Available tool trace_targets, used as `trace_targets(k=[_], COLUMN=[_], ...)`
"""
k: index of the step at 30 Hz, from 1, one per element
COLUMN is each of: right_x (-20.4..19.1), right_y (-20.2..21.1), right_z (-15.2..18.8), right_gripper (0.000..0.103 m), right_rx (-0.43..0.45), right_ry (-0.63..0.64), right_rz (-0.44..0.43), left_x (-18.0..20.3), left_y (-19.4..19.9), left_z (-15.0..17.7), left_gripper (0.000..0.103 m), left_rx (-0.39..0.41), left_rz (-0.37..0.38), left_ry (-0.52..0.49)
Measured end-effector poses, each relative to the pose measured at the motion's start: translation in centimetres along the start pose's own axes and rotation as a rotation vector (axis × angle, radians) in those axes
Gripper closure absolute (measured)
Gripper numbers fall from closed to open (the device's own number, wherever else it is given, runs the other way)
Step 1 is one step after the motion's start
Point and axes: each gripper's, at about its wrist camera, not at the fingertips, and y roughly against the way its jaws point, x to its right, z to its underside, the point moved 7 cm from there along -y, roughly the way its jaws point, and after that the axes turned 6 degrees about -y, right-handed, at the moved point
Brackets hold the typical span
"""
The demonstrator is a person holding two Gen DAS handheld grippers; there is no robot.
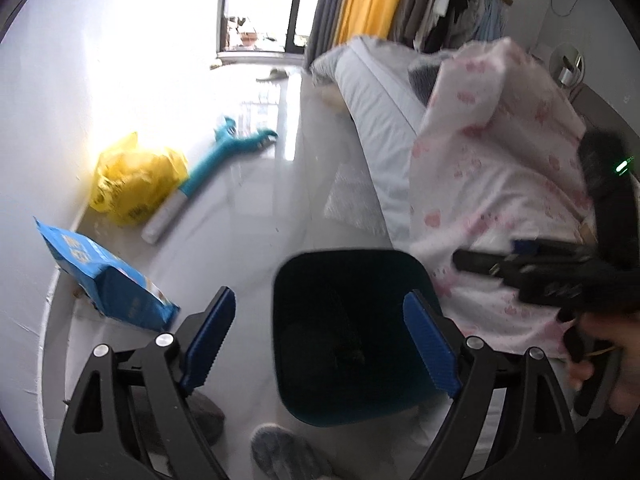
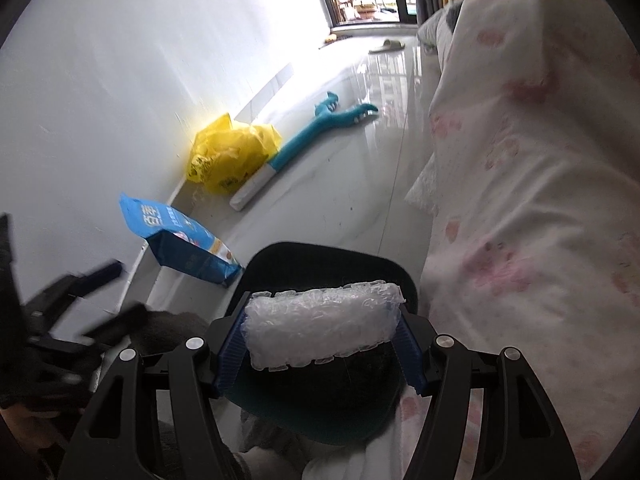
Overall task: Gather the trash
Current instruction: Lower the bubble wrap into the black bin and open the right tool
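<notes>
A: Where is the trash at this point?

B: A wad of bubble wrap (image 2: 322,322) is clamped between the right tongs (image 2: 320,344), their blue pads pressing on either end of it. It hangs right over the mouth of the dark bin (image 2: 332,264), which stands on the floor (image 2: 340,168) just beside the bed with its pink-patterned quilt (image 2: 520,200).

A: Why hold it there instead of letting go from higher up?

B: My guess is that something this light would drift, so bringing it close over the opening makes a clean drop more likely.

A: And the other hand?

B: The left tongs (image 1: 320,344) stand wide apart with nothing between them (the bin (image 1: 352,332) shows through the gap, but the pads do not touch it). They seem to be kept off to the side so they don't block the opening.

A: Anything else lying about?

B: Along the white wall sit a yellow plastic bag (image 2: 232,156), a blue packet (image 2: 180,240) tipped on the floor near the bin, and a teal long-handled tool (image 2: 304,140) with a white grip. Whether the bag and the packet count as trash I can't say from here.

A: What does the next move call for?

B: Likely just parting the right pads while the wad is centred over the bin. It is nearly as wide as the opening, so it could catch on the rim.
</notes>
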Motion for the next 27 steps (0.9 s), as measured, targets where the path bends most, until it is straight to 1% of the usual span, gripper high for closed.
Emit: trace_targets(k=[4, 9, 18, 21, 23, 25, 27], right_x=[-0.3, -0.9, -1.6, -1.5, -1.5, -1.6, -1.7], right_y=[-2.1, -4.6, -8.5, -9.3, -9.6, -9.9, -10.0], right_z=[0.6, 1.5, 3.6, 4.1, 4.5, 4.8, 5.0], right_gripper=[0.037, 0.037, 0.037, 0.037, 0.036, 0.029, 0.026], right_rx=[-0.043, -0.095, -0.188, -0.212, -0.224, -0.234, -0.243], right_ry=[0.007, 0.024, 0.071, 0.076, 0.077, 0.078, 0.082], right_rz=[0.015, 0.037, 0.082, 0.093, 0.097, 0.096, 0.097], left_x=[-1.2, -1.9, -1.7, -1.6, -1.4, -1.2, -1.2], left_y=[1.3, 3.6, 7.5, 8.6, 9.3, 10.0, 10.7], left_z=[-0.7, -1.9, -3.5, -3.8, -4.1, -4.3, -4.5], left_gripper=[0.015, 0.015, 0.015, 0.013, 0.012, 0.010, 0.010], left_rx=[0.056, 0.144, 0.280, 0.311, 0.335, 0.352, 0.363], left_rz=[-0.031, -0.036, -0.069, -0.064, -0.060, -0.059, -0.049], left_ry=[0.009, 0.008, -0.060, -0.068, -0.071, -0.072, -0.060])
